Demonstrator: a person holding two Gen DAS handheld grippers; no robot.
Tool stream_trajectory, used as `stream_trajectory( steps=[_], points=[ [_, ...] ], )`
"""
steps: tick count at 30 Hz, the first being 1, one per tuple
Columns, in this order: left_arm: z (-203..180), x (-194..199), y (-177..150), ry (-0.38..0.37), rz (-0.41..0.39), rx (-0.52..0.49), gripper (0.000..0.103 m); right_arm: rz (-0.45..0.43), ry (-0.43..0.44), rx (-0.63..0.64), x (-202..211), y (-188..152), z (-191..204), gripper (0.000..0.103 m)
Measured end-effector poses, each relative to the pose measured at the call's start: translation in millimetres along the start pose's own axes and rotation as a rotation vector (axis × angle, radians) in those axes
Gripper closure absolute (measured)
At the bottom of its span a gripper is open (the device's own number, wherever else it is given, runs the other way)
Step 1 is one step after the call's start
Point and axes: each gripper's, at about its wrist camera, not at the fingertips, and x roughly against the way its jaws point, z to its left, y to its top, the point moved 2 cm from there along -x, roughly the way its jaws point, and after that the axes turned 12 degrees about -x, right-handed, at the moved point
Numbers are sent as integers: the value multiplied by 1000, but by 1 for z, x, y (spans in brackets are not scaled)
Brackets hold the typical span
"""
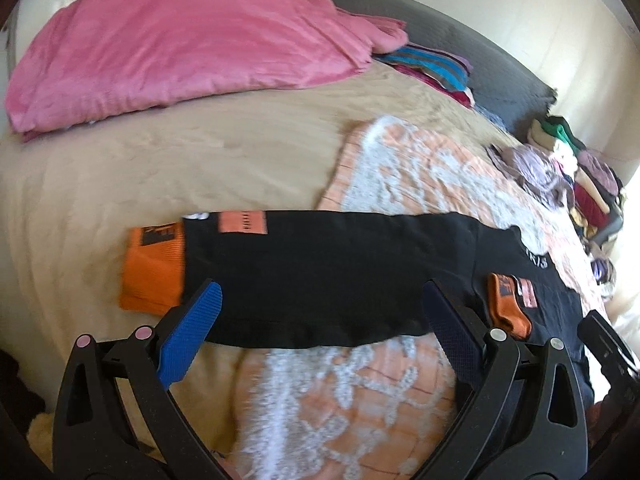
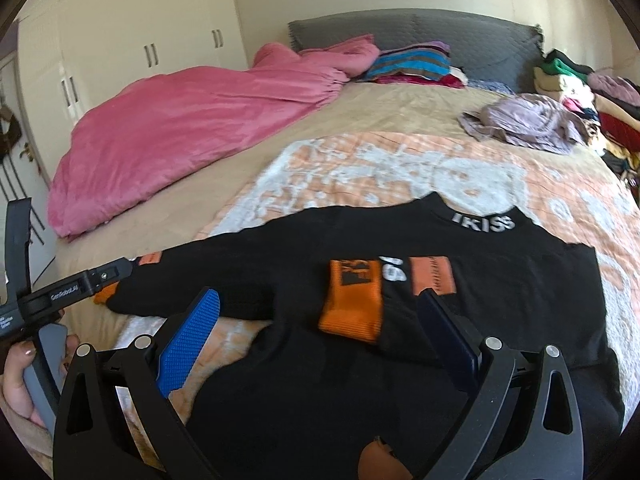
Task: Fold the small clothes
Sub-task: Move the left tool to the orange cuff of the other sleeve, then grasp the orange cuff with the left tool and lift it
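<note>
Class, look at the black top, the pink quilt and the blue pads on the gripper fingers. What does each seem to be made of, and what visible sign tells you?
Black top: soft matt knit, probably cotton jersey; it lies limp, with ribbed orange cuffs.
Pink quilt: slightly glossy woven cloth, seemingly padded; it puffs and creases.
Blue pads: likely rubber or textured plastic; a fine dotted grip pattern shows.

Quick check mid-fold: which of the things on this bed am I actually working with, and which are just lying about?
In the job:
black top with orange cuffs, one sleeve folded across its front
left gripper, open
right gripper, open

Lying about:
pink duvet
striped folded cloth
crumpled mauve garment
clothes pile at the bed's edge
peach patterned blanket under the top
</note>
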Motion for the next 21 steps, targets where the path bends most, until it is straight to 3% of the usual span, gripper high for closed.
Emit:
stream_trajectory(
  steps=[13, 21],
  points=[
    [43, 3, -14, 16, 41, 141, 10, 36, 90, 87, -21, -6, 60, 5],
    [78, -14, -30, -7, 116, 305, 10, 86, 108, 151, -40, -24, 84, 5]
  ],
)
